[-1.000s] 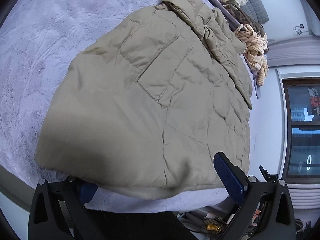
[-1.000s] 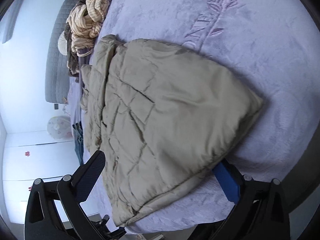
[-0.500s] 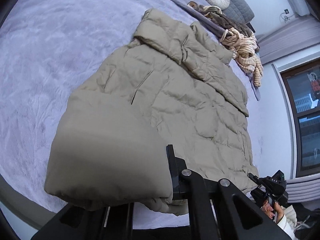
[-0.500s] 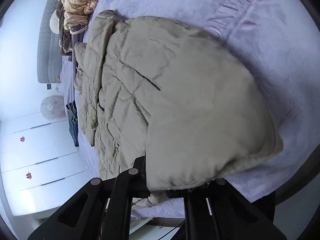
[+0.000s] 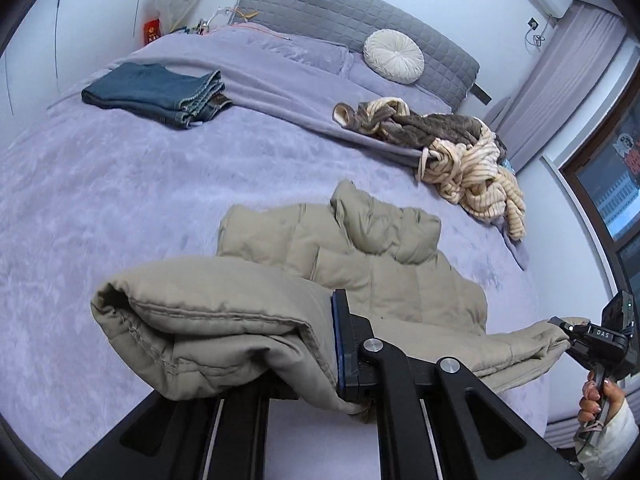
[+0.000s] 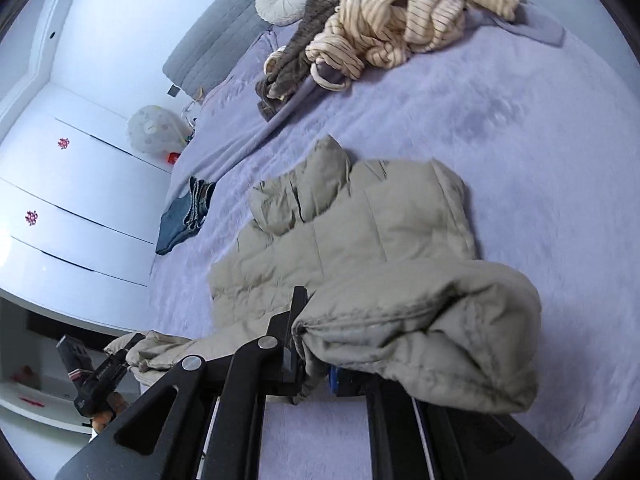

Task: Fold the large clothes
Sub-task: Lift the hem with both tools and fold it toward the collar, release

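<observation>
A beige quilted puffer jacket lies on the lilac bed, collar end toward the headboard. My left gripper is shut on the jacket's bottom hem at one corner and holds it lifted. My right gripper is shut on the other hem corner, also lifted. The right gripper shows at the far right of the left wrist view, and the left gripper at the lower left of the right wrist view. The hem sags between them.
Folded blue jeans lie at the bed's far left. A heap of striped cream and brown clothes lies at the far right by a round white cushion and the grey headboard. White wardrobe doors stand beside the bed.
Both grippers closed on the jacket's hem corners and lifted them up off the bed. The views tilted up from the jacket toward the headboard.
</observation>
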